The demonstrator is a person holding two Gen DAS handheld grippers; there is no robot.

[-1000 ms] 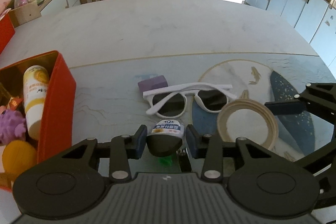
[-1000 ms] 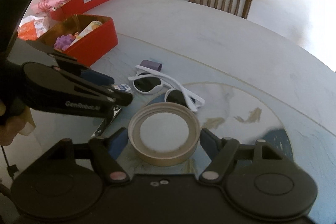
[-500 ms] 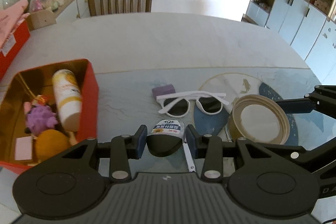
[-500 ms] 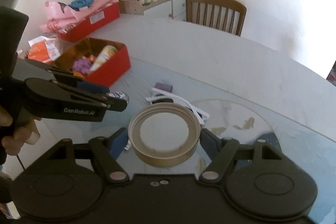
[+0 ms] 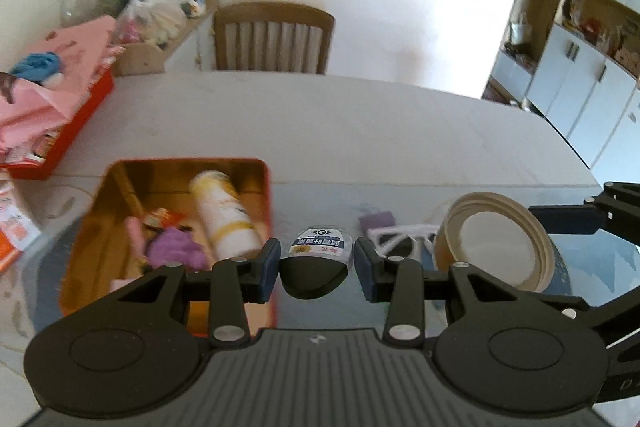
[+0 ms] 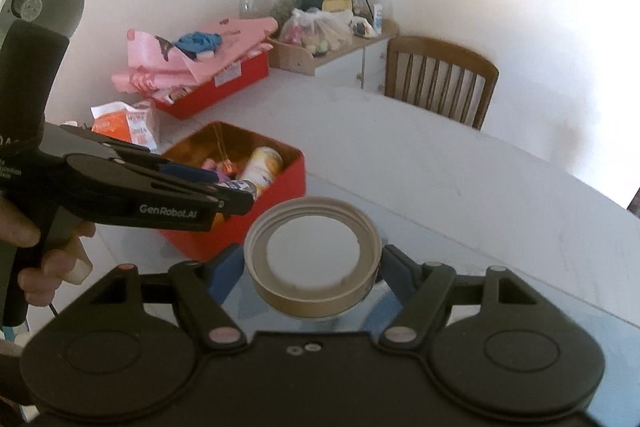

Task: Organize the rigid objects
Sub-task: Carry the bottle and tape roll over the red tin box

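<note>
The left gripper (image 6: 224, 195) carried white lettering reading "GenRobot.AI" on its black side. The small bottle's (image 5: 316, 251) label print was too small to read.

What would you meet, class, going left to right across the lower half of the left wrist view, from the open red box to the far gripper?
Red box → small bottle held in the left gripper → purple block → white sunglasses → tan lid → right gripper.

A wooden chair (image 5: 274, 37) stands behind the table (image 5: 340, 123).
</note>
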